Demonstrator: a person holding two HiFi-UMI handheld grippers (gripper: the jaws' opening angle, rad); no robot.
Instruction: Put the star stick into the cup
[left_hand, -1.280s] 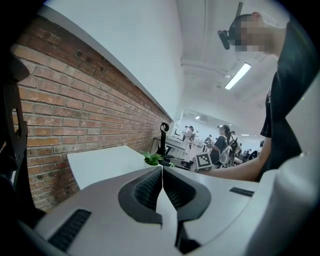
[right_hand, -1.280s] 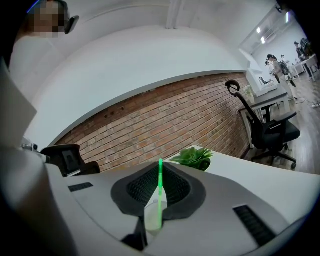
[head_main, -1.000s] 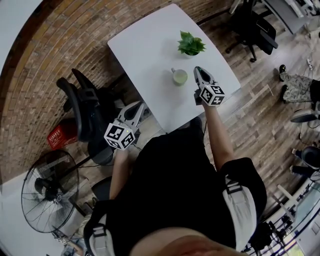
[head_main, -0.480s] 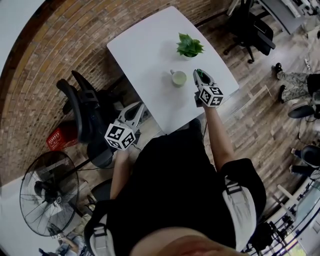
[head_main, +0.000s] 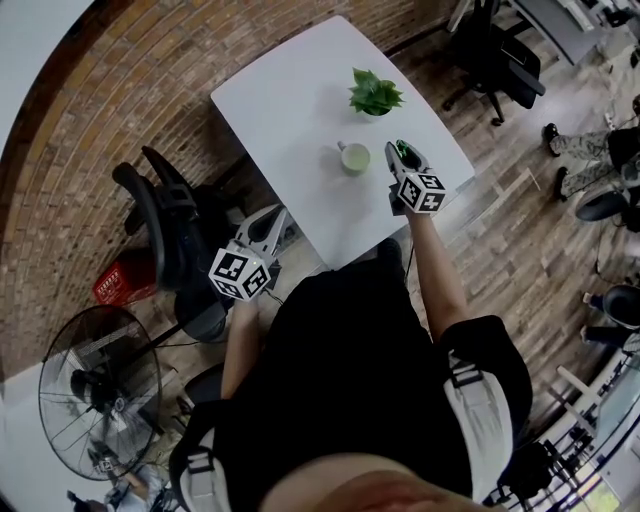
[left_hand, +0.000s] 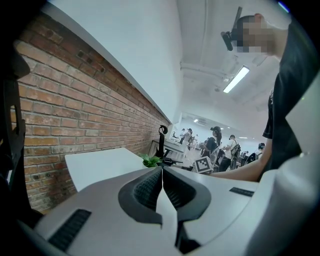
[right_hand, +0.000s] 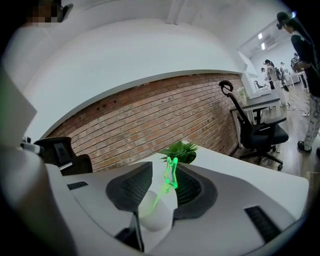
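Note:
A thin green star stick (right_hand: 172, 175) stands slanted between the jaws of my right gripper (right_hand: 164, 175). Its star is close to the right pad, and its lower end meets the mouth of the white cup (right_hand: 155, 217) below. The jaws are opening and the left pad is well clear of the stick. In the head view the right gripper (head_main: 400, 148) hovers just right of the cup (head_main: 354, 157) on the white table (head_main: 290, 100), with green showing at its tips. My left gripper (head_main: 275, 212) hangs shut and empty off the table's near left side; its jaws (left_hand: 162, 170) meet.
A small green potted plant (head_main: 375, 92) stands on the table behind the cup. Black office chairs (head_main: 165, 215) crowd the table's left side, and another (head_main: 495, 50) stands at the far right. A red crate (head_main: 118, 278) and a floor fan (head_main: 95, 385) sit lower left.
The right gripper has stayed beside the cup and the green of the stick now shows at its tips. The left gripper has not moved.

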